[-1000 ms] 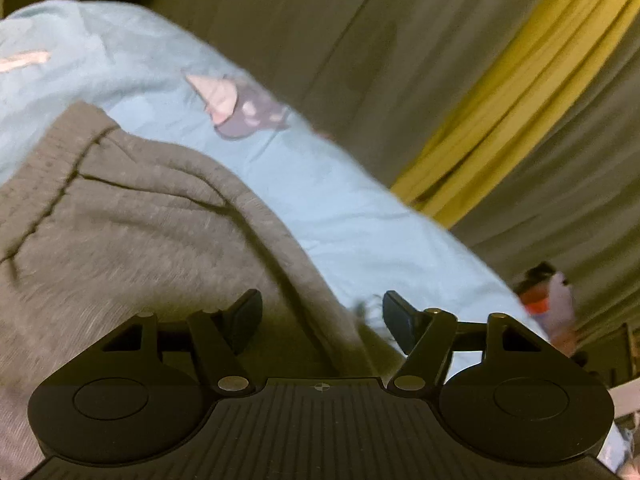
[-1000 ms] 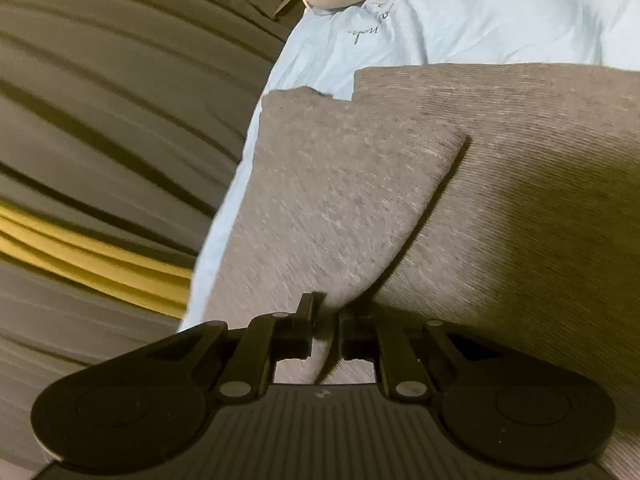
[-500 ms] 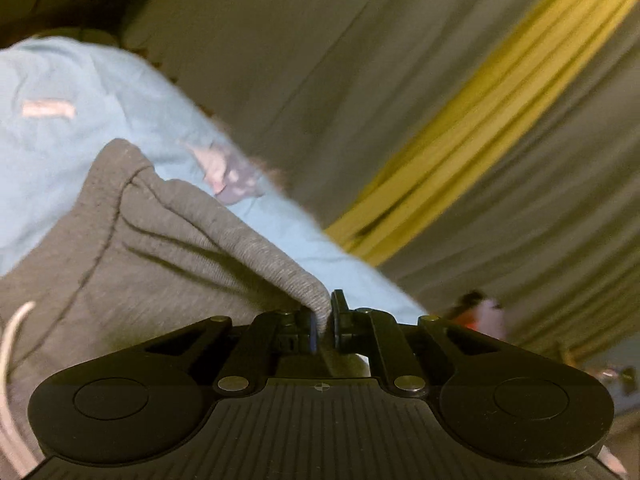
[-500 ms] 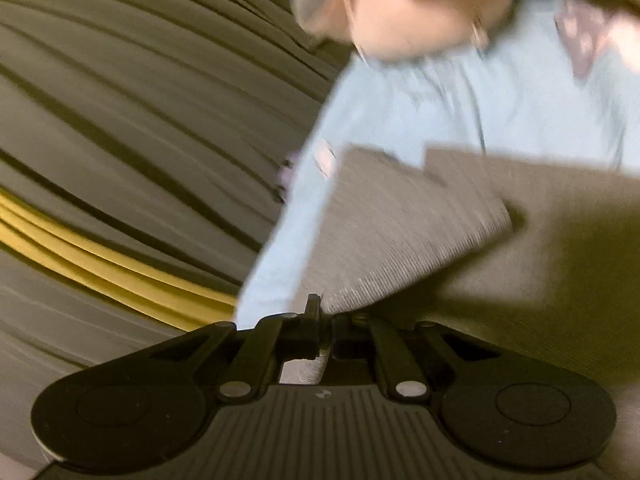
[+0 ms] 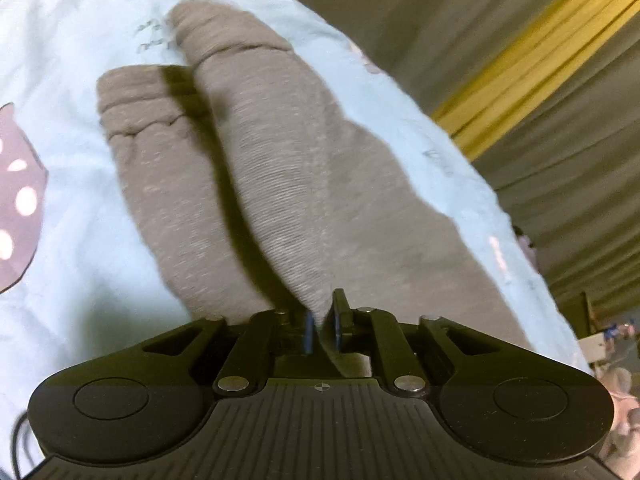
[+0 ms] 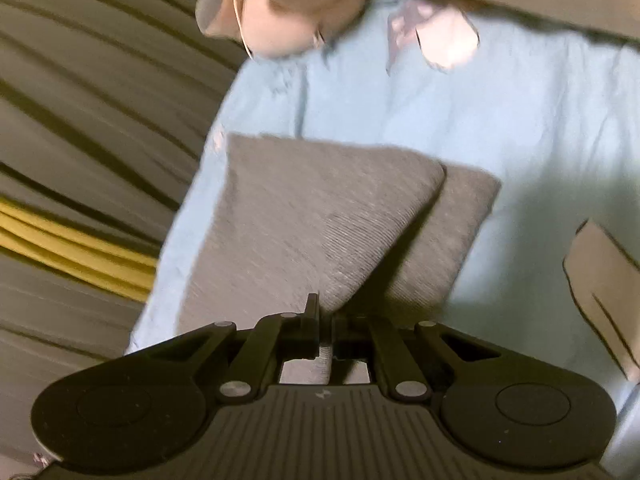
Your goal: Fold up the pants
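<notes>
The grey sweatpants [image 5: 304,184] lie on a light blue bedsheet [image 5: 72,208]. In the left wrist view both legs stretch away from me, cuffs at the far end, one leg lying over the other. My left gripper [image 5: 322,322] is shut on the near edge of the pants. In the right wrist view the pants [image 6: 312,232] show a folded layer over another. My right gripper [image 6: 325,318] is shut on the near edge of the upper layer, lifted above the sheet [image 6: 520,132].
Grey curtains with a yellow stripe [image 5: 532,52] hang beside the bed; they also show in the right wrist view [image 6: 72,248]. A pale pink plush [image 6: 288,16] lies at the far end of the sheet. A cardboard-coloured object [image 6: 604,292] sits at the right.
My left gripper closed on the pants edge and carried it over, so the legs now show. My right gripper stayed shut on the fabric and lifted it, folding the pants over.
</notes>
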A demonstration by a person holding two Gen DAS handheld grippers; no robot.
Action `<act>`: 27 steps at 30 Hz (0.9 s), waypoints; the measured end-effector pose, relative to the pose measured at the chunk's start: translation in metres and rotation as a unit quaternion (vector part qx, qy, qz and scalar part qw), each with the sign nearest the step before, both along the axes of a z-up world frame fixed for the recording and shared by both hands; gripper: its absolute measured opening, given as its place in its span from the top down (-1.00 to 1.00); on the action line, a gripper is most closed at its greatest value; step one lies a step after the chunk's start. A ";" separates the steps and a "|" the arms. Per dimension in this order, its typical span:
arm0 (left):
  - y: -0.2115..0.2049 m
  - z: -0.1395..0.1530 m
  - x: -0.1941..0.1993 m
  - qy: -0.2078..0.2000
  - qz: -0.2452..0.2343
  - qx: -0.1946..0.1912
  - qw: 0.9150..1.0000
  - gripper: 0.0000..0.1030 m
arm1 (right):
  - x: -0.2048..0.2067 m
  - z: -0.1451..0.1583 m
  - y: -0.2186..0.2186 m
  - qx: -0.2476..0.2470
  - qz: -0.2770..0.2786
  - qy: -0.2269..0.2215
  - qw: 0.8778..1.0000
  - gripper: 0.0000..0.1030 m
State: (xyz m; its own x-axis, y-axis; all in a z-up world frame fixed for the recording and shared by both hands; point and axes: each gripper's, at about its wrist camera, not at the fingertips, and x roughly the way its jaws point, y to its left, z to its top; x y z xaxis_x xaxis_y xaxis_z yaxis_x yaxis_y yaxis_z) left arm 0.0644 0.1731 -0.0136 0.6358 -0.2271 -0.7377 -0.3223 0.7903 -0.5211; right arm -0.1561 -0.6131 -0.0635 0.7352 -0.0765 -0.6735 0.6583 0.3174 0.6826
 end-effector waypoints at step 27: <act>0.034 -0.006 -0.011 0.012 0.086 0.034 0.996 0.40 | 0.001 0.013 0.017 -0.122 0.013 0.068 0.990 0.68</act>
State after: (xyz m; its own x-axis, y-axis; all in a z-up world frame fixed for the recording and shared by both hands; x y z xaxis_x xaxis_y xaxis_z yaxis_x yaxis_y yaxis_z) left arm 0.0535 0.2070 -0.0199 0.6431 -0.0650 -0.7630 -0.4679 0.7554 -0.4587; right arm -0.1549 -0.5958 -0.0509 0.6423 -0.2307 -0.7309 0.7285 0.4802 0.4886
